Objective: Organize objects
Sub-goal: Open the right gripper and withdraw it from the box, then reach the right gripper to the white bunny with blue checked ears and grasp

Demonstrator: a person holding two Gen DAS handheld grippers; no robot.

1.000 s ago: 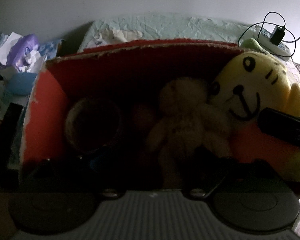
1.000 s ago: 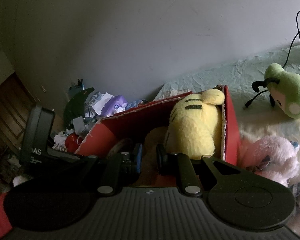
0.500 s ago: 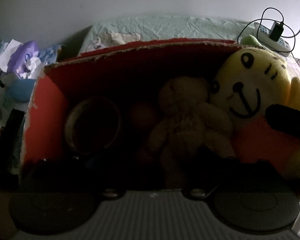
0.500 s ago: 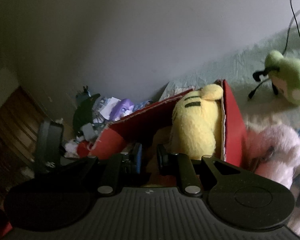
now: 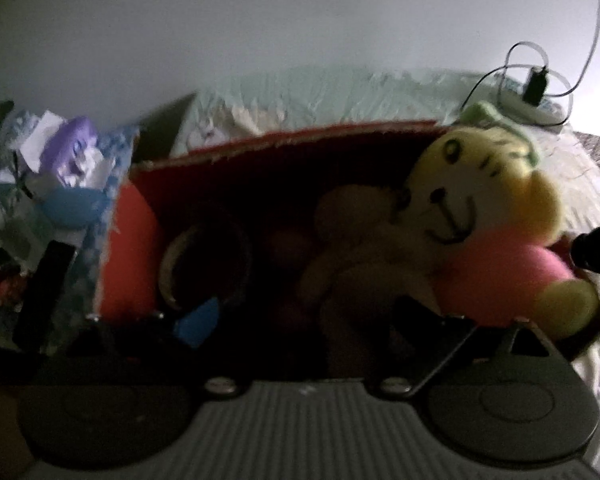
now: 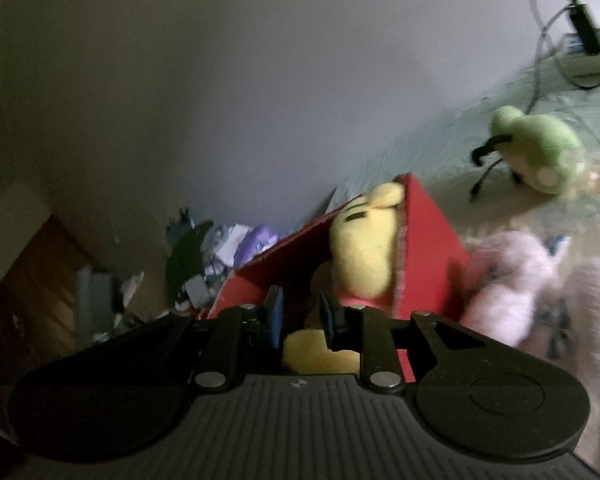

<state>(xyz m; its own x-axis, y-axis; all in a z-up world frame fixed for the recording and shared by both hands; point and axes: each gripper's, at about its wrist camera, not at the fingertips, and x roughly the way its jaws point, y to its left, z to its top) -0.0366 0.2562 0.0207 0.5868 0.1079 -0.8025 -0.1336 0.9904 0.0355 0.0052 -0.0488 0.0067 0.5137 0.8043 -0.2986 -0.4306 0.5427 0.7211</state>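
Note:
A red cardboard box (image 5: pixel 132 248) stands on the bed and holds a yellow plush in a pink shirt (image 5: pixel 472 200), a brown teddy (image 5: pixel 352 240) and a round dark tin (image 5: pixel 204 264). My left gripper (image 5: pixel 304 316) hangs open and wide over the box's near edge, with the teddy's lower body between its fingers, untouched as far as I can see. My right gripper (image 6: pixel 300 314) is at the box's (image 6: pixel 428 248) right end, behind the yellow plush (image 6: pixel 364 248). Its jaws stand a narrow gap apart with nothing held.
A green plush (image 6: pixel 540 160) and a pink plush (image 6: pixel 516 280) lie on the bed right of the box. A power strip with charger and cables (image 6: pixel 588 48) sits far right. Left of the box is a pile of clutter (image 5: pixel 60 168). A wall rises behind.
Both grippers have drawn back from the box, which now looks smaller. The right view has tilted and swung, showing more of the bed. Neither gripper's opening has changed.

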